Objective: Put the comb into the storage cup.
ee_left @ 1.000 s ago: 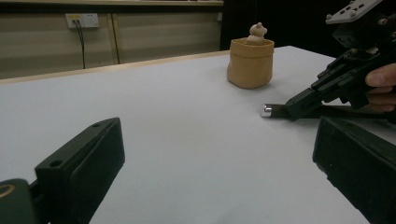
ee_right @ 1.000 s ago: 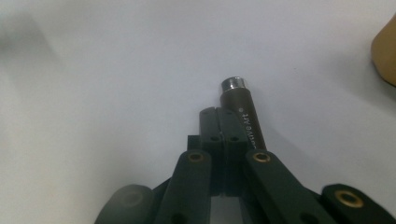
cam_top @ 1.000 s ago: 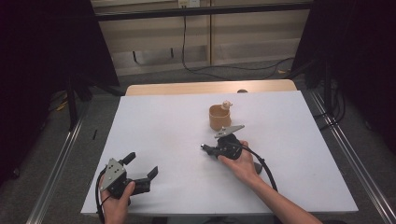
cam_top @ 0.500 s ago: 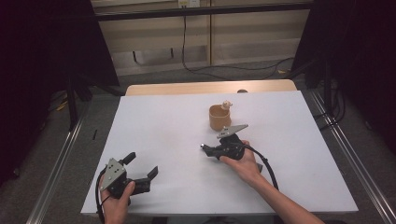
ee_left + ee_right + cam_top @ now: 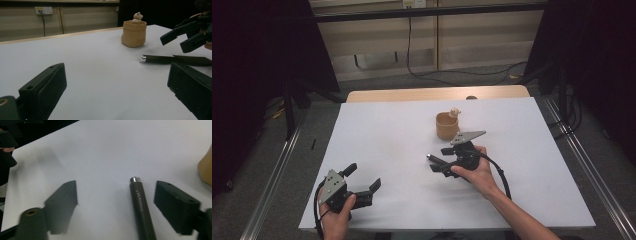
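Observation:
A dark pen (image 5: 141, 205) with a silver end lies flat on the white table (image 5: 387, 135). It sits between the jaws of my right gripper (image 5: 116, 195), nearer the right-hand jaw, and neither pad touches it. Those jaws have just been opening, and the right gripper (image 5: 439, 159) stands open at mid table. Just beyond it stands a tan cup (image 5: 447, 126) with a small pale figure (image 5: 454, 112) in it. My left gripper (image 5: 364, 176) rests open near the front left edge with nothing between its jaws. Along its jaws I see the pen (image 5: 172, 59), the cup (image 5: 133, 33) and the right gripper (image 5: 187, 37).
A wooden strip (image 5: 437, 94) runs along the table's far edge. Cables lie on the floor (image 5: 452, 75) behind it, and metal rails (image 5: 277, 165) flank both sides. White table surface stretches across the left half and the far right.
The right gripper's jaws have spread apart, and the pen now lies loose on the table between them. The left gripper has kept still.

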